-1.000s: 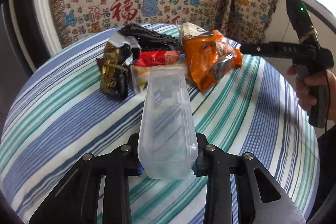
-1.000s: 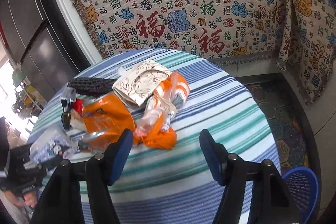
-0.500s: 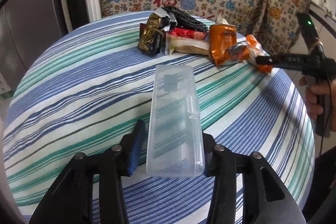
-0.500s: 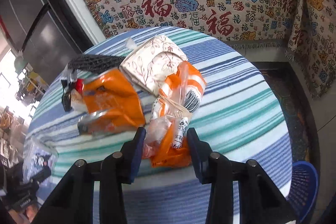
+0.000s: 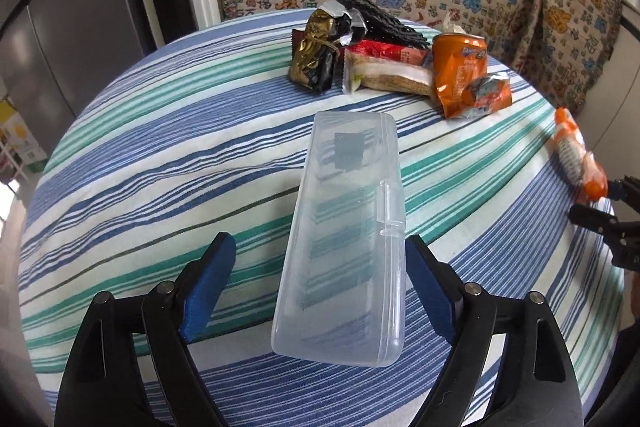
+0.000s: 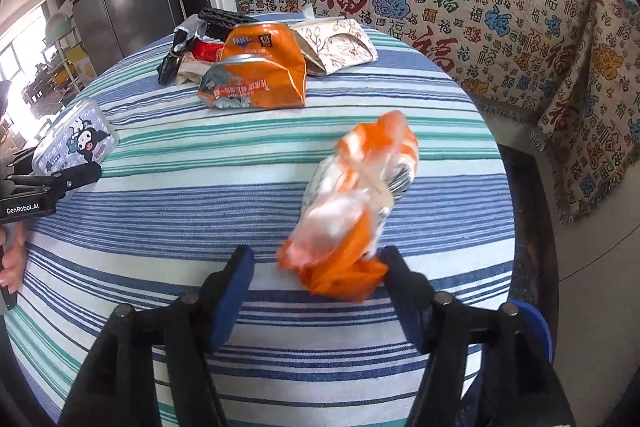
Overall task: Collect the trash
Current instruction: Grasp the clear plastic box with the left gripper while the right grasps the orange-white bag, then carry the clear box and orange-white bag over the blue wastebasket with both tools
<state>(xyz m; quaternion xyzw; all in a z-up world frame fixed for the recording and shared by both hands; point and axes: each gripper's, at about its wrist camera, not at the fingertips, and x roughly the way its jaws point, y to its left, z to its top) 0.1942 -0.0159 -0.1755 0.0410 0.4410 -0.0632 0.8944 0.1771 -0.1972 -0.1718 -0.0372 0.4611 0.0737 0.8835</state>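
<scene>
Clear glossy plastic case (image 5: 344, 235), striped cloth tablecloth (image 5: 160, 163) (matt)

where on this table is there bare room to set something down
Bare striped cloth lies between the clear plastic case and the trash heap, and left of the case. Another patch runs between the crushed orange can and the orange wrapper. The far edge is crowded: can, tissue pack, wrappers.

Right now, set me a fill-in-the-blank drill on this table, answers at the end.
1. The left hand-held gripper has its fingers on either side of a clear plastic ___.
2. The right hand-held gripper has its jaws ___ around the blurred wrapper.
3. The crushed can is coloured ___.
4. The tablecloth has a pattern of ___.

Missing words: box; open; orange; stripes.
</scene>
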